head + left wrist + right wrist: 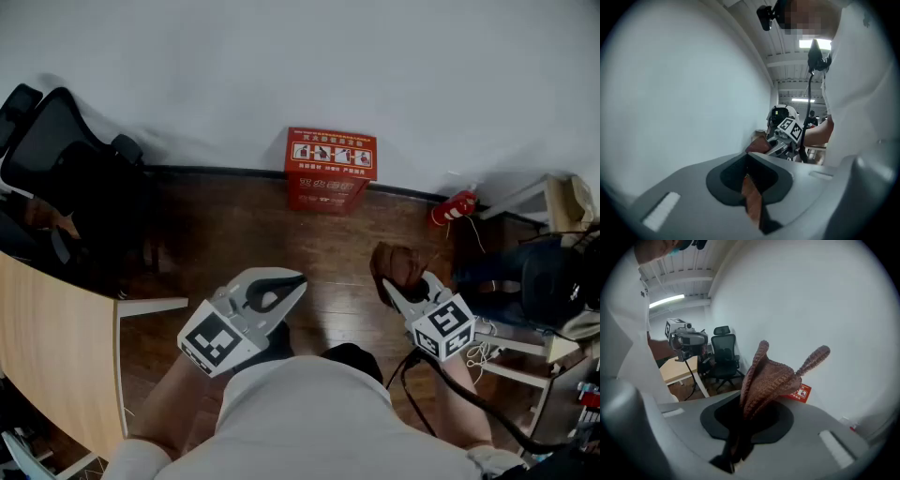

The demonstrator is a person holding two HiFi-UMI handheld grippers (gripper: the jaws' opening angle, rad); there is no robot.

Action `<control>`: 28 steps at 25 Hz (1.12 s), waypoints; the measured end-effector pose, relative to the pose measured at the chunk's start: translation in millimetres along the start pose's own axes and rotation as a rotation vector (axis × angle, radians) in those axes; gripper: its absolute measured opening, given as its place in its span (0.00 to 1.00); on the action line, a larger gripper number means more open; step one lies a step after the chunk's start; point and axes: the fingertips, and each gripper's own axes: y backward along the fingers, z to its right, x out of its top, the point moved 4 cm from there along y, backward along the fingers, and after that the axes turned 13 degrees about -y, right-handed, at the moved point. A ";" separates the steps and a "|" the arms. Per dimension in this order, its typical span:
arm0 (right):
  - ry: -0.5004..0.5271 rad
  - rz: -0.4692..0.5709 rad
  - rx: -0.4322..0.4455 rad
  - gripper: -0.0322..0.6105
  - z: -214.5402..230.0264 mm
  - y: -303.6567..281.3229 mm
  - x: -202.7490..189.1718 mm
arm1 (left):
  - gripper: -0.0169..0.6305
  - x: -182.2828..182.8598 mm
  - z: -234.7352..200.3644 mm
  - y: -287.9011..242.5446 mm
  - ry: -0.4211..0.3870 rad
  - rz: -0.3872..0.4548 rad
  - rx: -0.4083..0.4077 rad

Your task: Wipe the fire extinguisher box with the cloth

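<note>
The red fire extinguisher box (330, 169) stands on the wooden floor against the white wall; in the right gripper view a corner of the box (800, 393) shows behind the cloth. My right gripper (405, 286) is shut on a brown knitted cloth (397, 264), held above the floor to the right of the box and short of it. In its own view the cloth (768, 378) sticks up out of the right gripper (744, 405). My left gripper (284, 287) hovers lower left of the box, shut, with nothing in it. In the left gripper view only a thin slit parts the jaws of the left gripper (748, 165).
A red extinguisher (454, 207) lies by the wall at the right, with cables and a white frame (511, 356) nearby. A black office chair (66, 150) and a wooden desk (52, 347) stand at the left. A dark skirting runs along the wall.
</note>
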 end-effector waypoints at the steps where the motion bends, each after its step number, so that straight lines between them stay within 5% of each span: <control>1: 0.011 0.004 0.002 0.13 3.3 -21.2 14.0 | 0.03 -7.0 -18.6 2.3 -0.007 -0.003 -0.007; 13: 0.014 -0.039 0.111 0.13 85.6 -256.2 115.0 | 0.03 -65.0 -164.7 -49.1 0.064 -0.015 0.067; 20: 0.014 -0.100 0.182 0.13 149.4 -386.8 131.3 | 0.03 -95.8 -230.5 -131.5 0.112 -0.045 0.117; 28: -0.010 -0.167 0.212 0.13 205.4 -476.1 110.7 | 0.03 -120.6 -270.1 -226.2 0.125 -0.056 0.035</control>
